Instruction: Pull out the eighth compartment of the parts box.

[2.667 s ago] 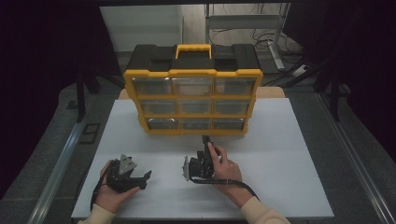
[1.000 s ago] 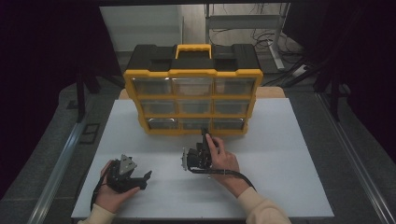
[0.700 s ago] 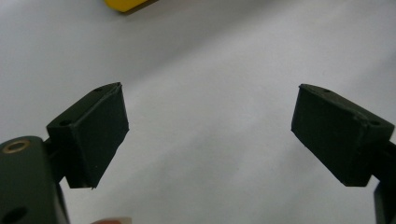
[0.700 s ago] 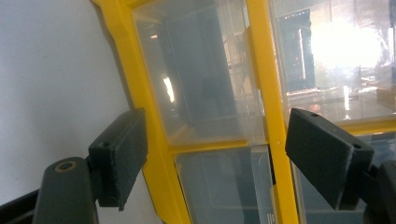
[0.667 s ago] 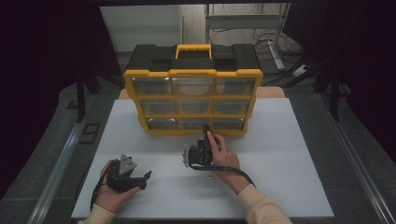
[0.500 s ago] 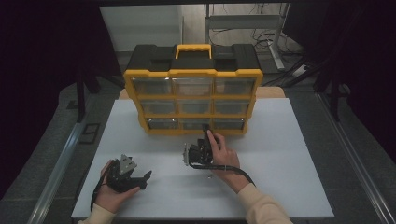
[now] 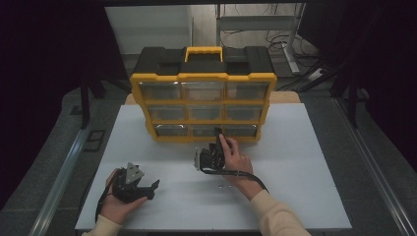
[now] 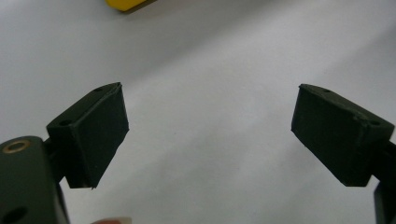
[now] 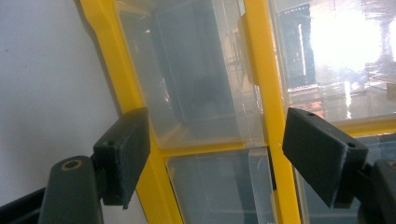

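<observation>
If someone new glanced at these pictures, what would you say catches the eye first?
The yellow and black organizer box with clear drawers stands upright at the far middle of the white table. The right hand-held gripper sits open just before its bottom row of drawers. The left hand-held gripper rests open near the table's front left.

Yellow-framed organizer case [image 7: 203, 105] with clear drawers [image 9: 196, 74], black top and yellow handle, standing upright at far side of white table, all drawers closed.
</observation>
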A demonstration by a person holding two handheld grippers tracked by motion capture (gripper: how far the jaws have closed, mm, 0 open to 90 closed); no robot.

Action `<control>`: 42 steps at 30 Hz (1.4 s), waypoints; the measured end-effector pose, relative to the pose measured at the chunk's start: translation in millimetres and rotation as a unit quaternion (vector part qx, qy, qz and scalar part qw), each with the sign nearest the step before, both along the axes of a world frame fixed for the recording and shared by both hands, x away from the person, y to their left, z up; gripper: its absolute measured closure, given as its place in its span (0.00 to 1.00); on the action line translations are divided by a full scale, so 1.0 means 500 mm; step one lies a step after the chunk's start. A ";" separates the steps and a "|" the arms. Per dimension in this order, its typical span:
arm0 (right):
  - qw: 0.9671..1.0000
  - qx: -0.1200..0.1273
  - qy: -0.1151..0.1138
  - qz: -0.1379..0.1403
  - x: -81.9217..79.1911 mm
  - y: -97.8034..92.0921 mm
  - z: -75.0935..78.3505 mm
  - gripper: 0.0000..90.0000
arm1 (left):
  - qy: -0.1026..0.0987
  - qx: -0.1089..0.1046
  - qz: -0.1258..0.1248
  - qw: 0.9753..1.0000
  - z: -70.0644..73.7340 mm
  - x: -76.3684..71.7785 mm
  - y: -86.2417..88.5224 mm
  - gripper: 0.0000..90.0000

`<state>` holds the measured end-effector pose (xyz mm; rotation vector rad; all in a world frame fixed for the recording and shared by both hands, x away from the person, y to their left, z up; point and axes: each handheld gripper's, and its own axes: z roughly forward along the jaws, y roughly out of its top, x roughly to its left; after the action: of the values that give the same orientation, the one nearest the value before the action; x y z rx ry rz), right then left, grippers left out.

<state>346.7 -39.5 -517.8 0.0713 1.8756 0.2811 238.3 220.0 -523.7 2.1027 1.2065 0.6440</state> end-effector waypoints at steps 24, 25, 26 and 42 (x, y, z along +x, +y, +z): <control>0.999 0.008 -0.032 -0.009 0.028 0.000 -0.015 0.28 | 0.002 0.004 0.001 1.000 -0.002 0.003 0.002 0.13; 0.999 -0.006 -0.031 -0.010 0.028 -0.001 -0.012 0.28 | 0.002 0.004 0.001 1.000 -0.002 0.002 0.002 0.13; 0.999 -0.007 -0.030 -0.009 0.029 -0.001 -0.010 0.28 | 0.002 0.004 0.001 1.000 -0.002 0.002 0.001 0.13; 0.999 -0.010 -0.037 -0.017 0.042 0.011 -0.017 0.33 | 0.000 0.001 0.005 1.000 -0.002 0.001 0.005 0.13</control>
<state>367.6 -34.2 -526.1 0.0772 1.8019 0.2389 238.8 222.4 -524.5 2.1007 1.2173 0.6492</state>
